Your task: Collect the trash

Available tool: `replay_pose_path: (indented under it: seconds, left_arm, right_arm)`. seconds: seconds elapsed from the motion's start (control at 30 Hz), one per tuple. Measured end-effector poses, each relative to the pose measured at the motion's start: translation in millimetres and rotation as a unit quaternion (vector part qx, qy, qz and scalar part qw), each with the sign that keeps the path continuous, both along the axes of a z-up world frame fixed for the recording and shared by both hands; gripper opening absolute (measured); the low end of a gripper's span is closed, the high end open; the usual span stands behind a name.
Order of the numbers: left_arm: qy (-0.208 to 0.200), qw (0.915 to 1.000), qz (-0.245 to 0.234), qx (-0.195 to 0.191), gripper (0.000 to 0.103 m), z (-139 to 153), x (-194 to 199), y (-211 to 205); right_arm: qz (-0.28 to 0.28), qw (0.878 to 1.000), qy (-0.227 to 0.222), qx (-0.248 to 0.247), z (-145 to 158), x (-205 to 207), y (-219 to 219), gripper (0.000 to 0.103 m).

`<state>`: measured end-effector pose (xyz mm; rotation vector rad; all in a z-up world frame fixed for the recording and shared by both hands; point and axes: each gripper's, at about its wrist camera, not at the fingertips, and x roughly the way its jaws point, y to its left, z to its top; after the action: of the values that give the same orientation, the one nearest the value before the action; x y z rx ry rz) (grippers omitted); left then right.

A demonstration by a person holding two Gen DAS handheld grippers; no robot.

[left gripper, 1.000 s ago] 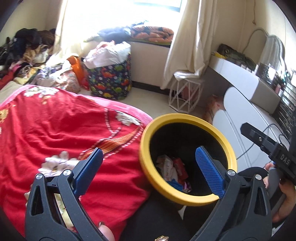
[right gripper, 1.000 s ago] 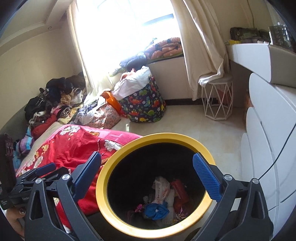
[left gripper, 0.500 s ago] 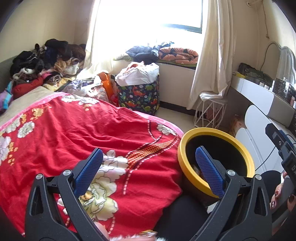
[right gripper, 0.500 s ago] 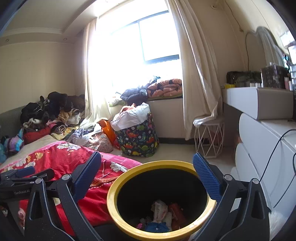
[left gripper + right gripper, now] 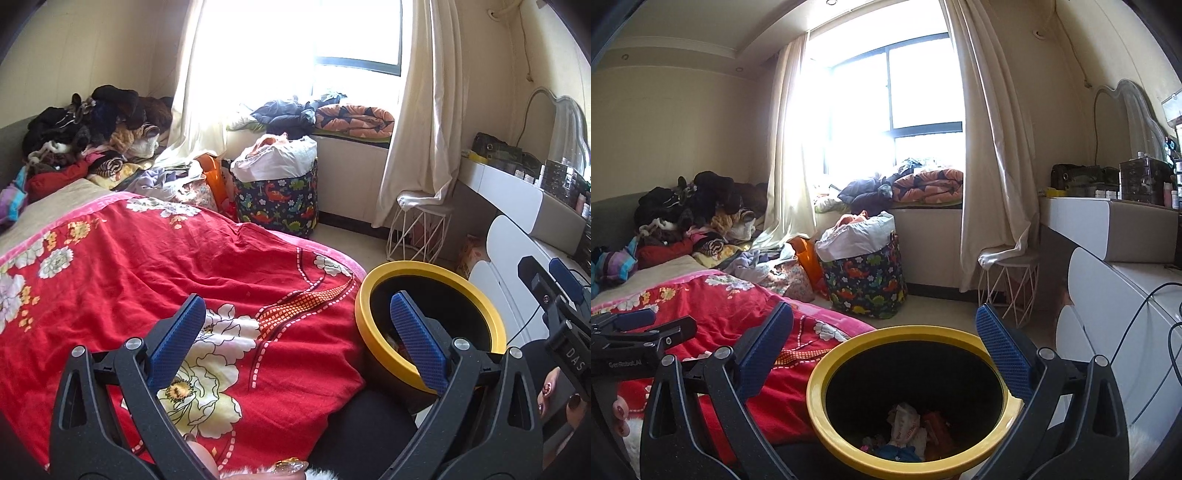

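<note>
A black bin with a yellow rim [image 5: 820,413] stands beside the bed; crumpled wrappers and trash [image 5: 905,432] lie at its bottom. The bin also shows in the left wrist view [image 5: 369,332]. My right gripper [image 5: 884,354] is open and empty, held above the bin's mouth. My left gripper [image 5: 295,339] is open and empty, over the red floral blanket [image 5: 147,277] to the left of the bin. The right gripper shows at the right edge of the left wrist view [image 5: 554,291].
A dinosaur-print fabric basket [image 5: 277,203] stuffed with clothes stands under the window. A white wire stool [image 5: 417,236] is by the curtain. White drawers [image 5: 1115,332] and a dressing table line the right. Piled clothes [image 5: 92,129] cover the bed's far end.
Both grippers have tilted up and drawn back from the bin. The left one has swung left over the blanket. Both stay open and empty.
</note>
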<state>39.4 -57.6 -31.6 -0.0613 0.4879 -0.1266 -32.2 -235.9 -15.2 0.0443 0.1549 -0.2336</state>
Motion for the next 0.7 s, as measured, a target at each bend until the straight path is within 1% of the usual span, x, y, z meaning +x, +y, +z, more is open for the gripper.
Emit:
replay_pose_path:
  seconds: [0.7]
  left_arm:
    - [-0.01, 0.9999, 0.0, -0.001, 0.092, 5.2, -3.5, -0.1]
  right_arm:
    - [-0.005, 1.0, -0.003, 0.001, -1.9, -1.3, -1.2, 0.097]
